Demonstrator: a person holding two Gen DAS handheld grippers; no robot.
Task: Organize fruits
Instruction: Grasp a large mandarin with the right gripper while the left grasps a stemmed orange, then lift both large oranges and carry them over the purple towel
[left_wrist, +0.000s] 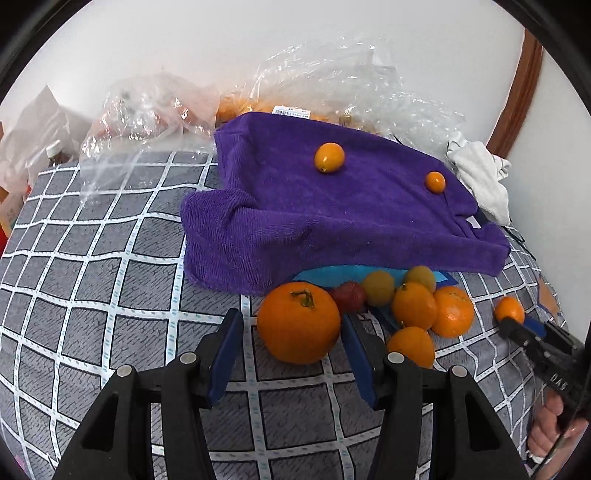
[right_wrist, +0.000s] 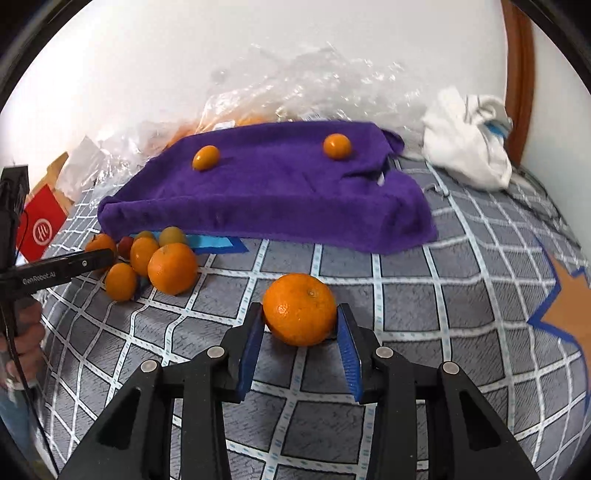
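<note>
Now the stemmed orange (left_wrist: 298, 323) sits between the left tool's (left_wrist: 291, 332) blue pads.

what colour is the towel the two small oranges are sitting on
Purple. The towel shows best in the right wrist view.

We see left gripper (left_wrist: 291, 343) open around big orange (left_wrist: 298, 322) | purple towel (left_wrist: 332, 218) behind, two small oranges (left_wrist: 329, 157) on it

A plain white wall (left_wrist: 184, 44) is seen behind everything, evenly lit. A curved brown wooden frame (left_wrist: 517, 92) is set against it at the right. Below, the surface is covered by a grey sheet (right_wrist: 424, 295) crossed with white grid lines.
</note>
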